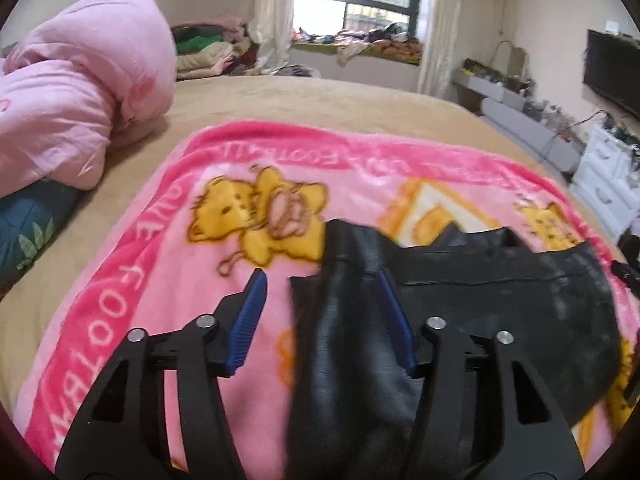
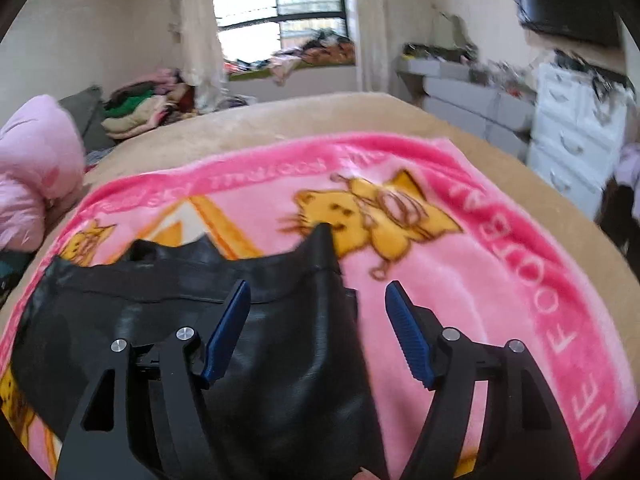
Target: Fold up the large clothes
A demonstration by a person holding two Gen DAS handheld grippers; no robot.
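Where it lay across the near half of the pink cartoon blanket, the black leather-look garment was partly gathered, a pointed corner raised toward the far side and a seamed edge running across its width. Left gripper: jaws spread wide, released, straddling a long black panel without pinching it. Right gripper: likewise released, one blue pad over the garment, the other pad over bare blanket beside its edge. Surroundings: beige bedspread beneath the blanket, pink quilt heaped to the left, window beyond, white drawer unit to the right. Risk noted, as judgement: the slick material would likely slide from a shallow pinch, and a closing jaw might catch plush blanket with the garment, dragging both and spoiling the fold; motion blur left the layers uncertain.
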